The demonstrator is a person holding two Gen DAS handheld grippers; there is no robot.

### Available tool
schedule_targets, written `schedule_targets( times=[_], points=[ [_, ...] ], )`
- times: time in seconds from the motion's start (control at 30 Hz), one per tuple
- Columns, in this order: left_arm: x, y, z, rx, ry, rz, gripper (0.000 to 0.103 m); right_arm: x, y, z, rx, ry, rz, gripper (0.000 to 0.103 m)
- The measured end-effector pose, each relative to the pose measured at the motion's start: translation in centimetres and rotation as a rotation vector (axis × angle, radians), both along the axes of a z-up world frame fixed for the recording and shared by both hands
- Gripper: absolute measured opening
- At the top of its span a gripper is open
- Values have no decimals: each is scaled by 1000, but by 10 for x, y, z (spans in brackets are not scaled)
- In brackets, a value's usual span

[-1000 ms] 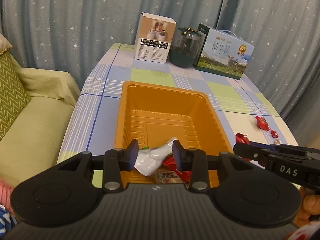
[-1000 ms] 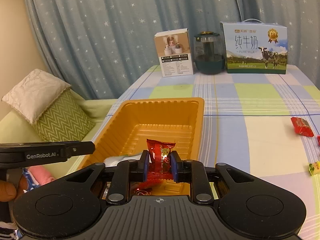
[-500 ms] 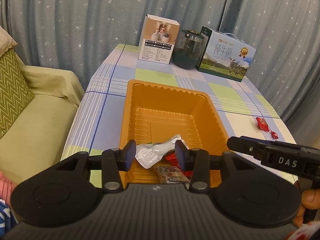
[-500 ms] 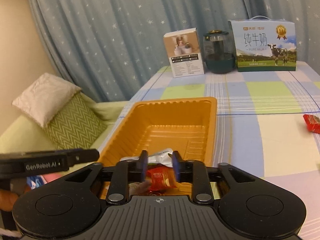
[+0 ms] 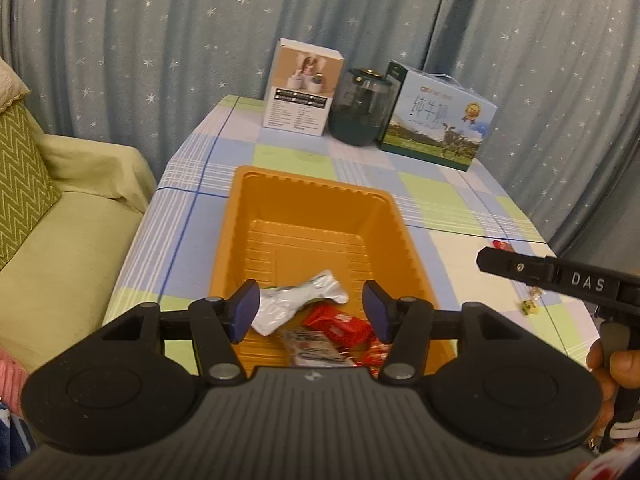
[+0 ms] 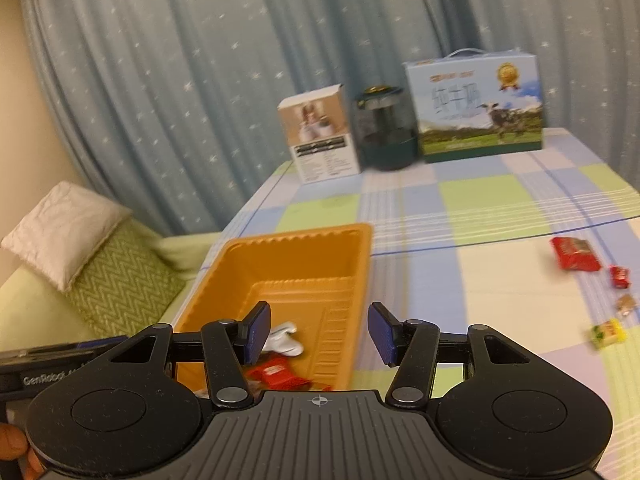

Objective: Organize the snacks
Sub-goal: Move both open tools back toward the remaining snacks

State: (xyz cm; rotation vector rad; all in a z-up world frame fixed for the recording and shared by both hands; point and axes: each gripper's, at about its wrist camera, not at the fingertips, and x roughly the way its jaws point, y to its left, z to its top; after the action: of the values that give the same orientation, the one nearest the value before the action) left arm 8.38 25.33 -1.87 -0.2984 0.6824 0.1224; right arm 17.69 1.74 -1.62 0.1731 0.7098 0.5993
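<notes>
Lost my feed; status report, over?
Left gripper and right gripper jaws opening, empty. Silver and red snacks in orange tray. Four snacks on table. Nothing blocking.

"DAS" is printed on the right gripper (image 5: 576,280); "GenRobot" on the left gripper (image 6: 60,376). Milk carton (image 6: 476,108) lettering is blurred, unreadable.

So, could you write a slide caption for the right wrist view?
Right gripper opening empty above orange tray holding wrapped snacks; loose snacks wait on checked tablecloth.
</notes>
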Motion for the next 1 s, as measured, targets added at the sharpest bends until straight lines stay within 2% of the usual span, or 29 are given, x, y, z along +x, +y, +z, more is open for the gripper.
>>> schedule_targets(
  times=[0.23,0.43,0.6,0.7,1.0],
  points=[
    [6,-28,13,11,-24,-45,65,0,-38,16,-7,-34,-55,56],
    [17,-56,24,20,-43,-100,68,0,-82,21,-22,-52,-123,57],
    [28,-81,30,30,-50,-143,71,-6,-123,20,-53,-60,-185,59],
    [35,-97,33,29,-62,-171,77,-10,-146,17,-81,-57,-220,60],
    [60,-150,45,25,-89,-275,82,-23,-208,0,-148,-33,-305,60]
  ],
)
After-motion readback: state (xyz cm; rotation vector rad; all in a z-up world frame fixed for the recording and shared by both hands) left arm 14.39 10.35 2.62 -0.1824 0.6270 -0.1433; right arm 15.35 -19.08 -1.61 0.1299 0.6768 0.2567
